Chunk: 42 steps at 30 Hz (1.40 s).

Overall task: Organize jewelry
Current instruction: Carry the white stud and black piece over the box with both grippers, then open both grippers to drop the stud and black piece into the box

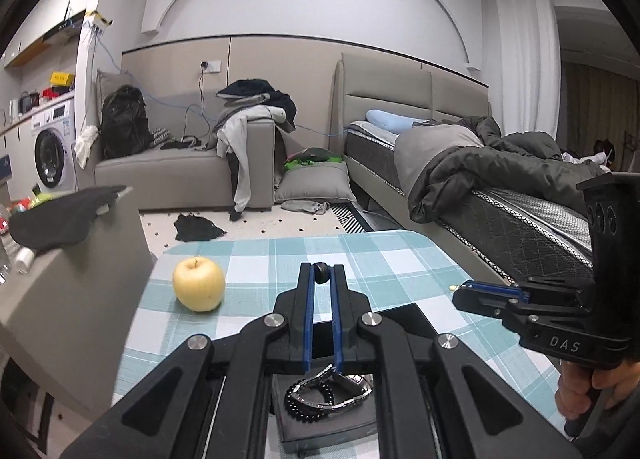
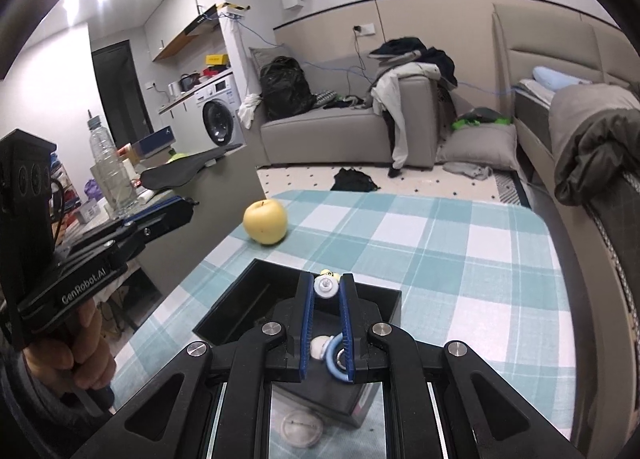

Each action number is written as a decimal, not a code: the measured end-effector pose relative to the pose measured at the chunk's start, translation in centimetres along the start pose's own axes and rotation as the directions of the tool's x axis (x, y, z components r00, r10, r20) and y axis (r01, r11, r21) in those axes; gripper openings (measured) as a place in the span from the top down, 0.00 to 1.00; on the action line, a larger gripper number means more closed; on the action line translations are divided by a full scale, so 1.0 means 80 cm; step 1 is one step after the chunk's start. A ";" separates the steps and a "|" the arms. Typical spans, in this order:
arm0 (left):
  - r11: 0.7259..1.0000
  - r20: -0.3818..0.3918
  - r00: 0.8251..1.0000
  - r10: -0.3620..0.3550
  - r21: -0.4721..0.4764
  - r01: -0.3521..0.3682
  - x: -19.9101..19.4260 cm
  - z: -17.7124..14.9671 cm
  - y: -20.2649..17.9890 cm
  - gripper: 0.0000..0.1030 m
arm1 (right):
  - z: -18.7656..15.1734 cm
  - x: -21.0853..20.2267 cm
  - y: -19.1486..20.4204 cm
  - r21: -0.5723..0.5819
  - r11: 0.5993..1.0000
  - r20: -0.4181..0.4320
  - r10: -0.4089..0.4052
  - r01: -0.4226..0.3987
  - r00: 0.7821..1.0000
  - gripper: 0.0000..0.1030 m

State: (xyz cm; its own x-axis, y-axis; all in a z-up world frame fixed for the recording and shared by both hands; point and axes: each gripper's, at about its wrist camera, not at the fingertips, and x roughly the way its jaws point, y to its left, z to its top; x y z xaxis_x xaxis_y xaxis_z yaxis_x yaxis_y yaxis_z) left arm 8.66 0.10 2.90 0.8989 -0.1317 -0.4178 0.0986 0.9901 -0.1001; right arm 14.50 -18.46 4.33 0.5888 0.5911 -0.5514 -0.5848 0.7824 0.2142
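Note:
In the left wrist view my left gripper (image 1: 321, 273) is shut on a small dark bead (image 1: 321, 274) above the checked tablecloth. Below its fingers a black tray (image 1: 320, 429) holds a metal watch (image 1: 344, 389) and a black bead bracelet (image 1: 306, 405). In the right wrist view my right gripper (image 2: 326, 286) is shut on a small white and pale blue ornament (image 2: 325, 286) over a black box (image 2: 248, 299). Under its fingers lie a pale blue ring (image 2: 334, 361) and a white bead (image 2: 319, 347). Each gripper also shows from the side in the other view, the right one (image 1: 460, 293) and the left one (image 2: 188, 205).
A yellow apple (image 1: 199, 284) sits on the table's left side, also in the right wrist view (image 2: 265, 221). A round clear lid (image 2: 301, 428) lies near the front edge. A grey counter (image 1: 72, 279) stands left of the table, a bed (image 1: 520, 227) to the right.

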 end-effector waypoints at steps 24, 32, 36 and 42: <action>0.999 -0.118 0.993 0.033 0.008 -0.032 0.043 -0.042 -0.011 0.96 | -0.023 0.076 -0.001 0.057 0.997 -0.176 -0.033 0.043 0.984 0.88; 1.000 -0.143 0.989 0.025 -0.002 -0.026 0.047 -0.044 -0.008 0.96 | -0.020 0.075 -0.001 0.045 0.997 -0.174 -0.046 0.054 0.984 0.86; 1.000 -0.154 0.988 0.006 -0.011 -0.008 0.047 -0.044 -0.009 0.96 | -0.017 0.066 0.000 0.026 0.998 -0.149 -0.054 0.058 0.987 0.78; 1.000 -0.170 0.985 0.010 -0.007 -0.011 0.044 -0.042 -0.012 0.95 | -0.015 0.051 -0.003 0.023 0.998 -0.119 -0.063 0.067 0.991 0.68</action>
State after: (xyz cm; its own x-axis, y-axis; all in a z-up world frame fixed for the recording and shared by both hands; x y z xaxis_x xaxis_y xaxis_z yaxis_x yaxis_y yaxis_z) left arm 10.26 -1.46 -1.51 0.8141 -0.1282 -0.5664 0.0856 0.9912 -0.1014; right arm 16.37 -16.46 1.10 0.5543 0.5128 -0.6555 -0.5312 0.8244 0.1957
